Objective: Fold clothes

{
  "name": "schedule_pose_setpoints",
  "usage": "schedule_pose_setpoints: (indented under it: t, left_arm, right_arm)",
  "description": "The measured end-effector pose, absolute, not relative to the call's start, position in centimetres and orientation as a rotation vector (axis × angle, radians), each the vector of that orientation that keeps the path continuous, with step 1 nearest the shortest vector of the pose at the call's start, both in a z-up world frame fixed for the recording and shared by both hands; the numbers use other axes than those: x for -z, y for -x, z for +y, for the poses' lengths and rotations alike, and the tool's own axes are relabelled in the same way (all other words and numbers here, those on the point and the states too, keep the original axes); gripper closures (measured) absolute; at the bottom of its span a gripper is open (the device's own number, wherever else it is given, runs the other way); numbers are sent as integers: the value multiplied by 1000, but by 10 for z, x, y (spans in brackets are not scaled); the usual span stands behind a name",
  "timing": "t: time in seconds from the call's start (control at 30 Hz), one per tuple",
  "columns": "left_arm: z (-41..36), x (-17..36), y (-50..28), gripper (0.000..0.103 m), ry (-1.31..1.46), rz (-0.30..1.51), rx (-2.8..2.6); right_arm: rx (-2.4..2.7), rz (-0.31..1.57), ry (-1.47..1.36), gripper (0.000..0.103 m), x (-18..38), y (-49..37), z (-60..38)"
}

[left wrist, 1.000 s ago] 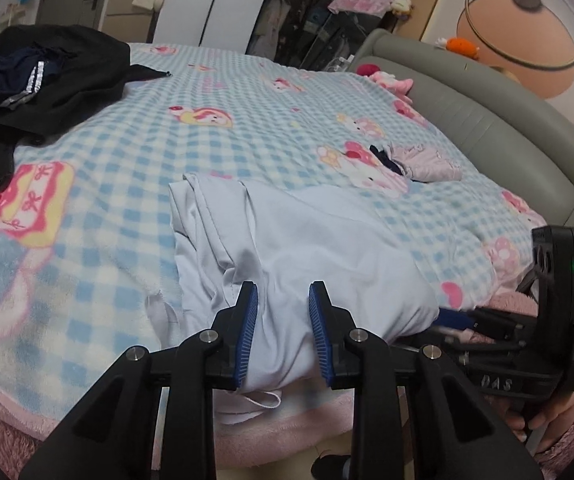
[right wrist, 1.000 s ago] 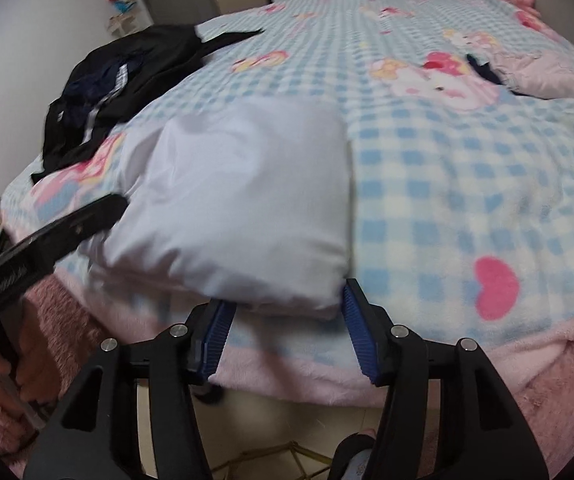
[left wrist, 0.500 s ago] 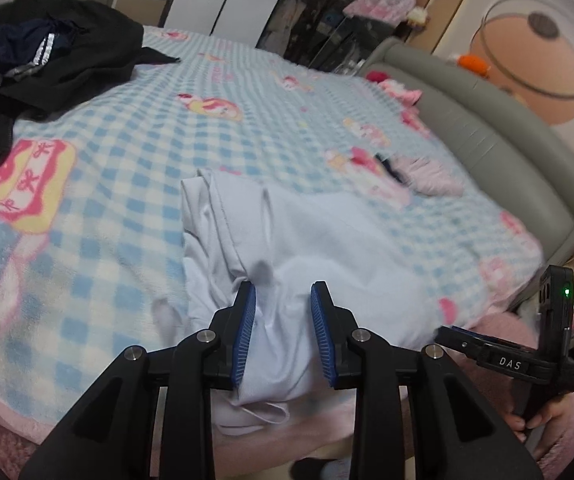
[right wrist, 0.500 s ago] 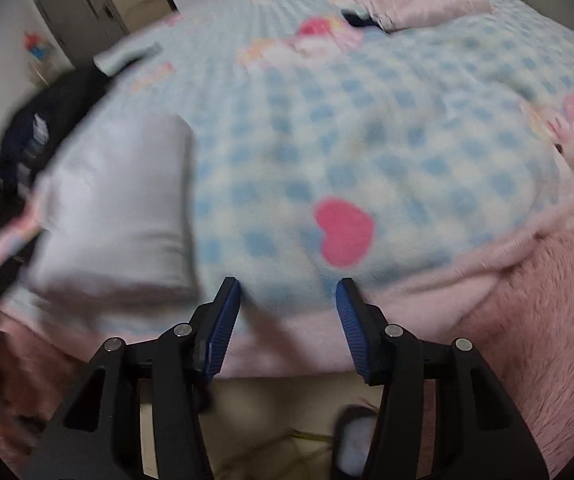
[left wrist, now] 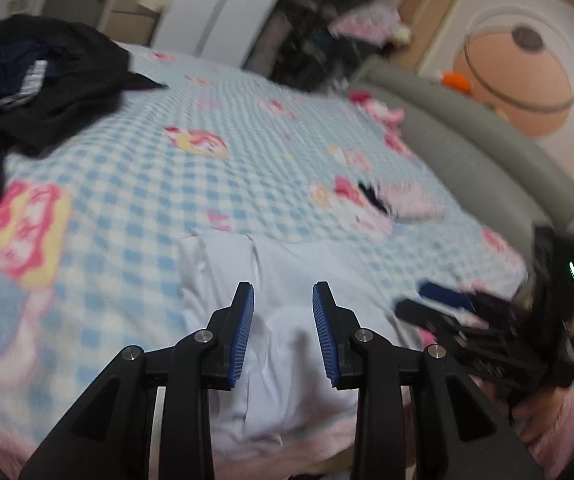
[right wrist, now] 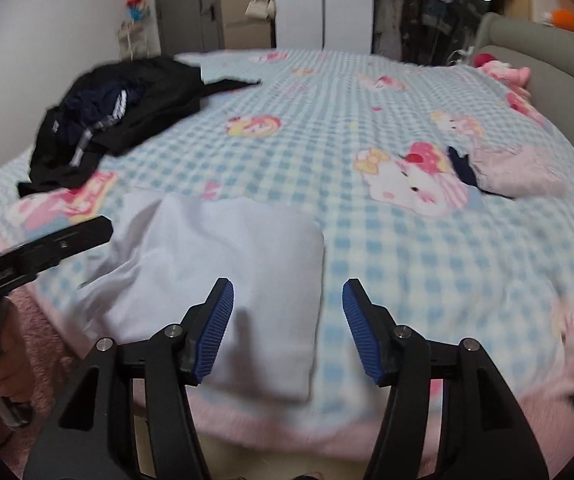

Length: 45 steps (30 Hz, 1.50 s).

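Observation:
A folded pale lavender-white garment (left wrist: 287, 320) lies at the near edge of the bed; it also shows in the right wrist view (right wrist: 223, 264). My left gripper (left wrist: 283, 334) is open and empty, hovering just above its near part. My right gripper (right wrist: 287, 328) is open and empty, above the garment's right edge and the blanket. The right gripper also shows at the right of the left wrist view (left wrist: 447, 308). The left gripper shows at the left of the right wrist view (right wrist: 47, 252).
A blue-checked cartoon blanket (right wrist: 367, 120) covers the bed. A heap of black and navy clothes (right wrist: 119, 112) lies far left. A folded pink garment with a dark item (right wrist: 515, 172) lies at the right. A grey headboard (left wrist: 487, 152) bounds the right side.
Both grippers have pulled back and lifted from the garment. The right gripper swung away right, then back toward the garment, and its jaws have widened. The garment stays folded.

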<state>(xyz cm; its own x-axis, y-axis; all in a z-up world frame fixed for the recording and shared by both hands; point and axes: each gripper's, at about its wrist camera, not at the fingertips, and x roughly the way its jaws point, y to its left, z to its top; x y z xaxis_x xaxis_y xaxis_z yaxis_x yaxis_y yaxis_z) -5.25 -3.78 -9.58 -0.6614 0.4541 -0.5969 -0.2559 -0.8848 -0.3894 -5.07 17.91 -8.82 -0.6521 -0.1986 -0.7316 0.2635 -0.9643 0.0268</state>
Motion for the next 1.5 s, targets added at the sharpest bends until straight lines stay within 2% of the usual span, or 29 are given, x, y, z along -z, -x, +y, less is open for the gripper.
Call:
schedule_pose_setpoints:
  t: [0.07,0.1,0.13,0.17,0.23,0.37,0.47,0.6,0.73,0.83,0.93,0.97,1.0,1.1,1.17,1.23,1.33,1.47,1.5]
  left_arm:
    - [-38,108,62,70,1128,-286,-2607]
    - [-45,116,64,66,1201,-277,-2643]
    - [-57,124,64,56,1250,-329,-2644]
    - [-71,128,62,56,1260,-427,-2620]
    - [-94,125,57,56,1217,-605,-2570]
    - [-108,99,61,58,1031,-696,-2532]
    - [-102,105,87,58,1067,-684,-2490]
    - [-81,124,106,63,1154,-620,-2420]
    - [-73,138,107,78,1205,-550,-2479]
    - [-80,141,110,79,1223,-560,-2534]
    - [-89,143,108,79,1262,-528,-2617]
    - [-94,145,107,82,1281,-524,-2643]
    - [-100,147,106,95,1303,-525,-2664]
    - [-123,144,96,95,1222,-707,-2605]
    - [-130,133,85,90,1093,-789,-2566]
    - [-127,117,74,86,975,-772,-2565]
    - [-104,105,64,63,970,-668,-2480]
    - [-74,116,43,63,1149,-457,-2527]
    - [-71,122,40,60,1215,-403,-2564]
  right_arm:
    - [2598,93,-1230,45,102,72,175]
    - [2582,69,-1261,45,109,79,175]
    - [2580,38,-1272,44,114,80,178]
    - [2578,-2,-1273,40,118,79,182]
    - [2559,-100,-1262,39,119,77,193]
    - [2561,-250,-1186,39,105,81,218]
    - [2607,-277,-1185,38,95,103,230]
    - [2534,-305,-1283,38,107,143,229]
    - [2456,-250,-1327,39,126,150,203]
    - [2519,-171,-1341,40,144,142,187]
    - [2589,-195,-1322,41,151,134,187]
    - [2613,-201,-1318,41,151,132,188]
    - [2640,-198,-1319,41,150,130,189]
    - [2703,-218,-1291,42,141,123,192]
    - [2688,-292,-1258,42,131,117,197]
    - [2665,-313,-1217,42,120,110,197]
    - [2677,-196,-1181,41,107,100,182]
    - [2668,-92,-1176,41,105,82,170]
    - [2664,-75,-1187,41,109,77,169]
